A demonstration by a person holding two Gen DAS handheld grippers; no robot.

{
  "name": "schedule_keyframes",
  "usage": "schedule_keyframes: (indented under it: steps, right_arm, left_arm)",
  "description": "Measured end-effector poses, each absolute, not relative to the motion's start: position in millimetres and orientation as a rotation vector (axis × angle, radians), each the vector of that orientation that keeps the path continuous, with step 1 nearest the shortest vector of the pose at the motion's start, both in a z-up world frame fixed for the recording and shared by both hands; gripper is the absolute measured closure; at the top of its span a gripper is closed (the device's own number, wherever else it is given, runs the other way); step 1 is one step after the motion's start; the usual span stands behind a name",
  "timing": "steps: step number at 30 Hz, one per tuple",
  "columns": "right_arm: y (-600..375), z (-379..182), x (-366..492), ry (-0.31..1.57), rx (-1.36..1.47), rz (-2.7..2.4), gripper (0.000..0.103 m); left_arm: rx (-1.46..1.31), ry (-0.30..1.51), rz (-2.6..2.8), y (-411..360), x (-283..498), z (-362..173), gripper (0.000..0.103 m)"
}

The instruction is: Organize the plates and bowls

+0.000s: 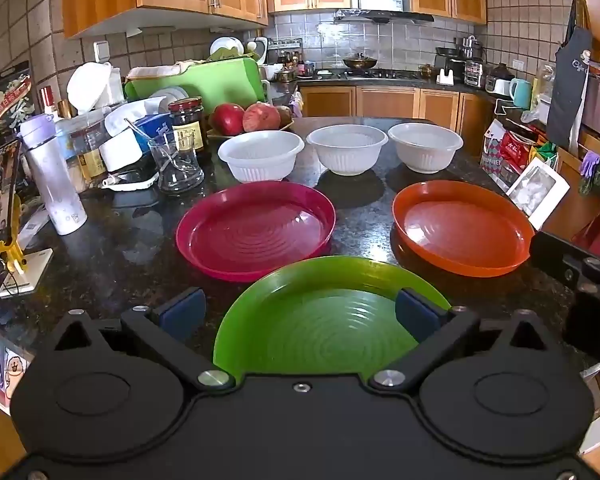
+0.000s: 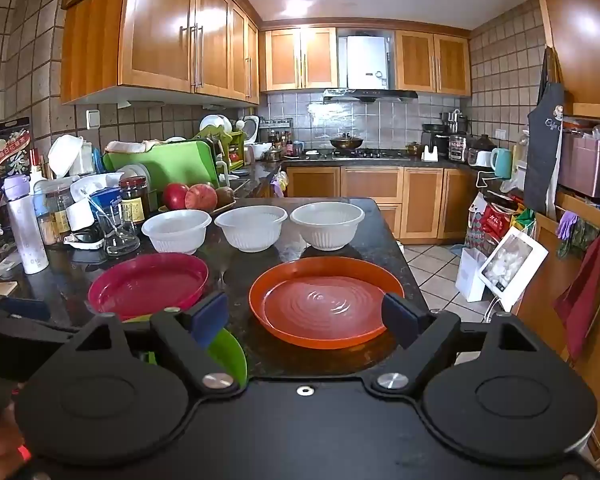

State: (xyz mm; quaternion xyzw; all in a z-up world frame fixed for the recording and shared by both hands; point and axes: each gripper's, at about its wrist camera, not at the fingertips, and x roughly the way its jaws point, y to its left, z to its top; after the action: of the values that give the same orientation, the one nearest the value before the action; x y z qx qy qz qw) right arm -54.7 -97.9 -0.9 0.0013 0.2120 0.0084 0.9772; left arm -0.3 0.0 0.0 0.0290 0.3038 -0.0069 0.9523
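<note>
Plates and bowls all lie apart on the dark stone counter (image 1: 112,248), nothing stacked yet. The left gripper (image 1: 300,314) hangs with jaws spread wide and empty above the green plate (image 1: 320,328), which sits at six o'clock, nearest the person. The right gripper (image 2: 306,316), likewise spread and empty, faces the orange plate (image 2: 326,302) at about four o'clock.

To start well, I would pinch one plate by its near rim, lift it level, and lower it centred onto another so the rims nest; the smooth plastic may slide on polished stone.

Beyond, the red plate (image 1: 256,230) lies at ten o'clock, and three white bowls (image 1: 346,154) line up at twelve. Left of them, jars, a water bottle (image 1: 54,178) and apples (image 1: 246,118) crowd the counter. Wooden cabinets and a stove fill the far wall.
</note>
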Motion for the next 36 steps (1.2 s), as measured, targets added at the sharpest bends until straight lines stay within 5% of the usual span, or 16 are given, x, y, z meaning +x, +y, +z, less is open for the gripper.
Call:
schedule_keyframes:
  steps: [36]
  right_arm:
    - [-98.0,-1.2,-50.6,0.469,0.031,0.033,0.015]
  left_arm:
    - [0.055,0.615,-0.024,-1.1,-0.3,0.9,0.008]
